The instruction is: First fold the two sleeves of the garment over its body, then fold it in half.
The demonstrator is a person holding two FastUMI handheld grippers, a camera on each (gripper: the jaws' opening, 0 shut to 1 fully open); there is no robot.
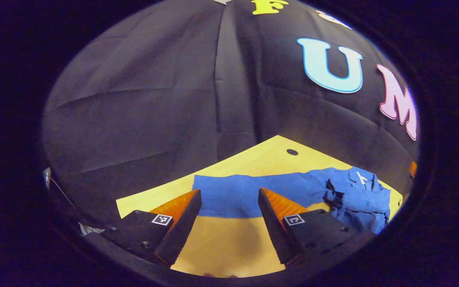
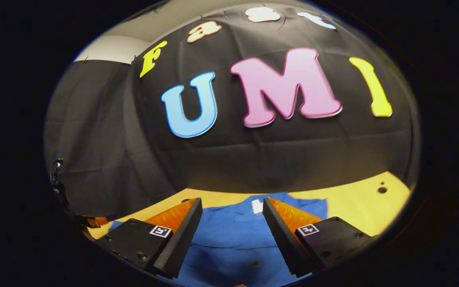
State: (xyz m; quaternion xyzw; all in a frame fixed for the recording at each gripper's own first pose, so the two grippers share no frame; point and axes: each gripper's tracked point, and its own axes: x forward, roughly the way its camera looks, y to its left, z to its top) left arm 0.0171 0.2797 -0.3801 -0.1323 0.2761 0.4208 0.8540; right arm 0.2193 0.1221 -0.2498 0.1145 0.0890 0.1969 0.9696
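Left gripper (image 1: 229, 203): fingers spread wide, holding nothing. Blue garment (image 1: 253, 195) lies on the yellow table (image 1: 221, 243) just ahead, bunched toward the right. Right gripper (image 2: 232, 211): wide open, empty, with the garment (image 2: 229, 239) spread directly beneath and ahead.

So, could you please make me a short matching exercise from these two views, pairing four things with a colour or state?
Things:
1. garment
2. table
3. left gripper
4. gripper pads

Descriptions:
A. orange
B. blue, one end bunched up
C. open, holding nothing
D. pale yellow wood with a small dark hole

Pairs: 1-B, 2-D, 3-C, 4-A
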